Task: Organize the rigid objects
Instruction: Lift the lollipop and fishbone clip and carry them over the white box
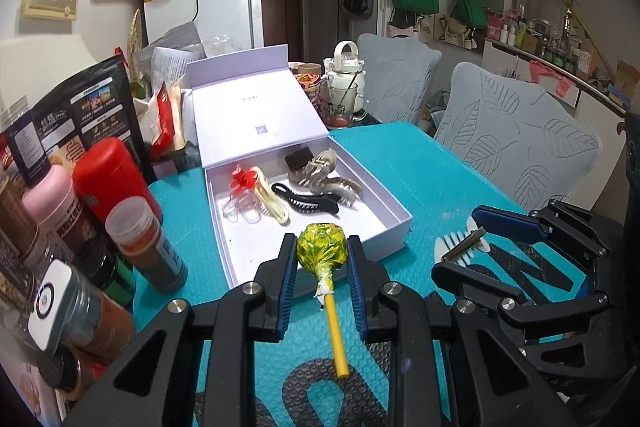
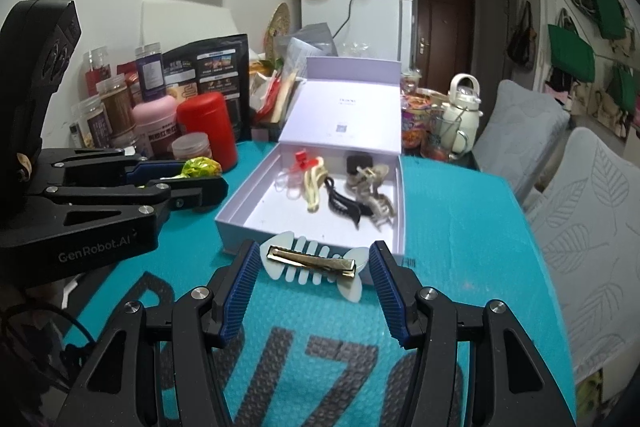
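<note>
Blue-padded fingers of the left gripper (image 1: 322, 259) framed a lollipop (image 1: 321, 247) in green-and-yellow foil, its yellow stick trailing back toward the camera over the teal mat (image 1: 420, 179). The jaws stood on either side of the candy head, apparently pinching it, though whether both pads truly touched the foil could not be settled from the left wrist view.

Alongside, the right gripper (image 2: 314, 267) spanned a white fishbone hair clip (image 2: 312, 263) with a gold bar, the clip lying crosswise between the jaws with one end at each pad; it seemed held lightly at best.

Both items sat just short of the near edge of the open white box (image 2: 232, 223), which already held several hair claws (image 2: 352, 195) toward its far side.

Risk lay in the grips themselves: the round, slick foil head could squirt out of the pads, and the flat clip, caught only by its tips, could twist or drop onto the mat before clearing the box wall. Jars (image 1: 152, 243) crowded the mat's left edge, close enough for a swinging left arm to knock.
</note>
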Motion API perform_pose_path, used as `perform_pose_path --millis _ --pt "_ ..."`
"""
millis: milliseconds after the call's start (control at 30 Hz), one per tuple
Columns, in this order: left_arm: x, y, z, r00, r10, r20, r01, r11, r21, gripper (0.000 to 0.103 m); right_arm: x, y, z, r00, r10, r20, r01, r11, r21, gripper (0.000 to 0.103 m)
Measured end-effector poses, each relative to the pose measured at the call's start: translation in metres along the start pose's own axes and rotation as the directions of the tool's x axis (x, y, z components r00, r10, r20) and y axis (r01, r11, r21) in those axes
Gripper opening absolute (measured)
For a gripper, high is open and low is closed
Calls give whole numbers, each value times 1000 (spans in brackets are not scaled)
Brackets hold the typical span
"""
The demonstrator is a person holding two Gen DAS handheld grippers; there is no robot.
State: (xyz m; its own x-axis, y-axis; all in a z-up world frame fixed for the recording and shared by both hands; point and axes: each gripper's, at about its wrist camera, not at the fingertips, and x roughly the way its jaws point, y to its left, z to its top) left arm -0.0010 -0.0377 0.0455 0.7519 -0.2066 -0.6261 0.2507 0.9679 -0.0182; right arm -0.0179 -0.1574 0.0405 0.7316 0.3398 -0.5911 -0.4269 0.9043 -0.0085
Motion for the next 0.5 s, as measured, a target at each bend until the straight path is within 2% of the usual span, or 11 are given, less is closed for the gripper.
perform_pose_path --millis 500 --pt "25 13 38 1000 -9 23 9 1000 8 24 21 -22 39 999 36 17 -36 999 21 56"
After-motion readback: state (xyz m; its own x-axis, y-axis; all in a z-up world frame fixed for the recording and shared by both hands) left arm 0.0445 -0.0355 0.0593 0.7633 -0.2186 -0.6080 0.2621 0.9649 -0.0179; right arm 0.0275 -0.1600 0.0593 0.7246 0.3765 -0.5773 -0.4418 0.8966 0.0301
